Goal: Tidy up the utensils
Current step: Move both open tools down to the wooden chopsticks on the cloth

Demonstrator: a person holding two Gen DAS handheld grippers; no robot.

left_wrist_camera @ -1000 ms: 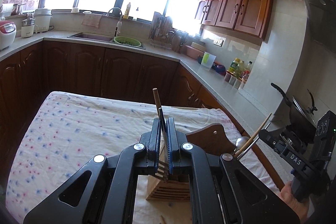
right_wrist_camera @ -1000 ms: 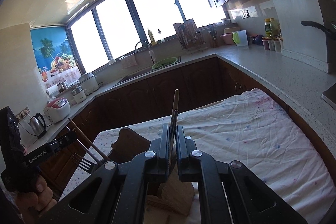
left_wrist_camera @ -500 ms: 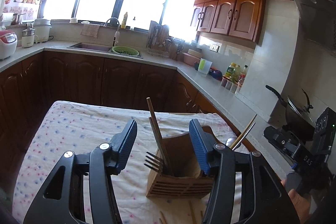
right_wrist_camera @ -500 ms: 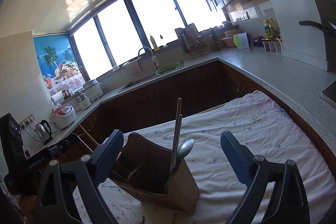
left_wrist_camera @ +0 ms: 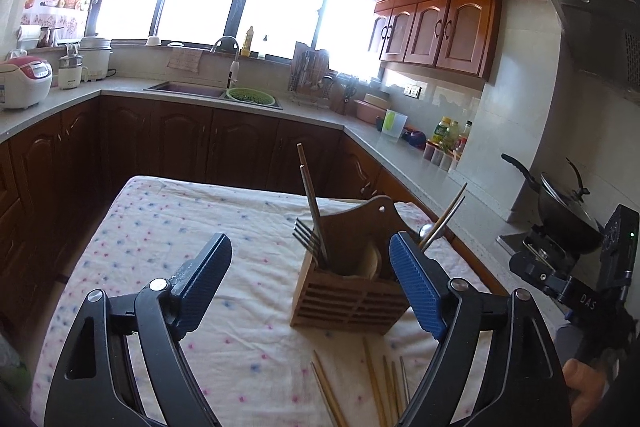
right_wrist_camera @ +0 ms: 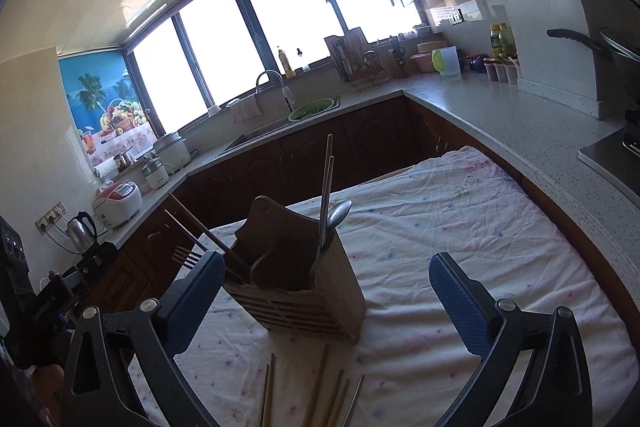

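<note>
Now both grippers stand with nothing between their fingers. The left gripper (left_wrist_camera: 310,275) has its jaws still opening, wide apart, and no thing is pressed by its blue pads (left_wrist_camera: 416,287). Ahead of it, closer to its right finger than to its left one, stands the wooden utensil holder (left_wrist_camera: 348,291) on the dotted tablecloth (left_wrist_camera: 168,223). In the holder's compartment nearer to the left finger stand a fork (left_wrist_camera: 306,233) with the tines up and a pair of chopsticks (left_wrist_camera: 310,187) leaning a little to the left. Just beyond the tip of the right finger, a second pair of chopsticks (left_wrist_camera: 446,213) and the bowl of a spoon (left_wrist_camera: 427,229) rise out of the holder's other side. Loose chopsticks (left_wrist_camera: 374,383) lie flat on the cloth between the two fingers, close to the camera, in front of the holder. The right gripper (right_wrist_camera: 326,281) is fully released, with its fingers spread wide and empty. The holder stands between them, nearer to its left finger and almost touching that finger's tip in the picture; I cannot tell if they really touch. From this side the spoon and the upright chopsticks sit in the compartment toward the right finger, while the fork and the leaning chopsticks are just behind the left finger. More loose chopsticks lie on the cloth between the fingers, below the holder. At the right edge of the left view a person's hand (left_wrist_camera: 580,387) holds the other gripper.
</note>
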